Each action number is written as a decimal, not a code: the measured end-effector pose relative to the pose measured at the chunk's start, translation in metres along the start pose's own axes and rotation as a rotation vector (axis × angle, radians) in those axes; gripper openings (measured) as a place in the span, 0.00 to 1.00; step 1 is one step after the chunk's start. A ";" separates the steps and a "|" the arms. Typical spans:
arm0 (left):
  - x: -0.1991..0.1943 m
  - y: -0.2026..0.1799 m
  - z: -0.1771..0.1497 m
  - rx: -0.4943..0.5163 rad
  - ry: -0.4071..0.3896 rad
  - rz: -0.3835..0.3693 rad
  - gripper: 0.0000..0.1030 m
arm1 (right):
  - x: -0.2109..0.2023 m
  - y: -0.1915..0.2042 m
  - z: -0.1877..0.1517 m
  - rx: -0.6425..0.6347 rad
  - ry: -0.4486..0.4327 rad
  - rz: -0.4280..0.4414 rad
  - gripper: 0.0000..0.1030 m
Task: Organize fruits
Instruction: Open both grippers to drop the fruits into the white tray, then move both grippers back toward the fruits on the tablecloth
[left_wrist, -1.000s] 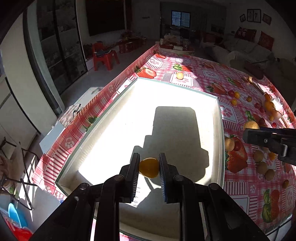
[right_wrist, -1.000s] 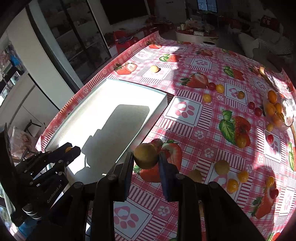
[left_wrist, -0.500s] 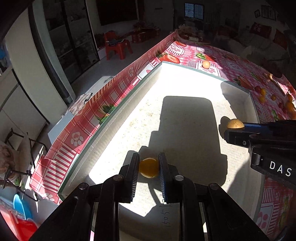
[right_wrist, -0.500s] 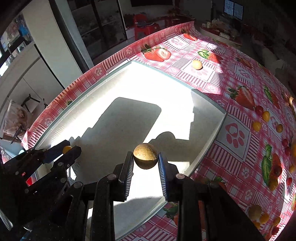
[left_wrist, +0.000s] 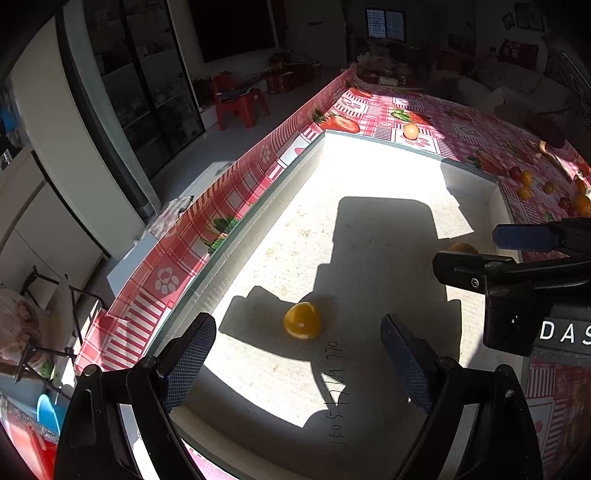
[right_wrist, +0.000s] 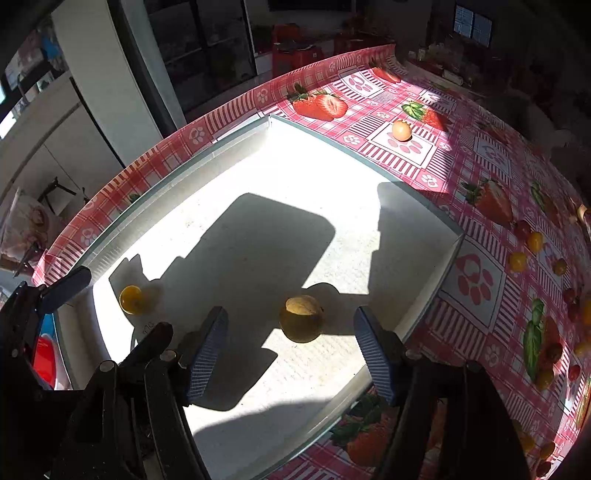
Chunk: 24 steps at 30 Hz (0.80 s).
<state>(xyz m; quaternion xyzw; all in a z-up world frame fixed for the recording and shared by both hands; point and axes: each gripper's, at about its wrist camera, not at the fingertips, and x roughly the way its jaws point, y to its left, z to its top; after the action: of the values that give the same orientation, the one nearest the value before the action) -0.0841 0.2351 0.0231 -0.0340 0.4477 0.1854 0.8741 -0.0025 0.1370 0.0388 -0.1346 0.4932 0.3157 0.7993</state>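
Releasing: my left gripper and right gripper jaws opening, nothing pressed.
Orange fruit: lower centre, light, round, rolls; grip its sides.
Brown fruit: firm, same.

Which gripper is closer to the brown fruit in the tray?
The right gripper. The brown fruit lies loose between its opening jaws. The left gripper is farther off, its jaws opening around the yellow fruit.

The right gripper, jaws opening, straddles a brown fruit (untouched) inside the white tray.
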 end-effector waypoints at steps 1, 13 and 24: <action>-0.002 0.000 0.000 -0.003 0.000 -0.008 0.89 | -0.004 -0.002 0.000 0.011 -0.009 0.003 0.74; -0.034 -0.038 -0.006 0.076 -0.027 -0.073 0.89 | -0.055 -0.048 -0.035 0.153 -0.091 -0.007 0.79; -0.066 -0.117 -0.021 0.233 -0.052 -0.185 0.89 | -0.097 -0.121 -0.123 0.314 -0.089 -0.122 0.79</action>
<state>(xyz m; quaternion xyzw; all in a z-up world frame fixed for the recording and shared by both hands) -0.0935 0.1021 0.0510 0.0315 0.4383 0.0519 0.8968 -0.0419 -0.0561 0.0529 -0.0237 0.4915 0.1914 0.8493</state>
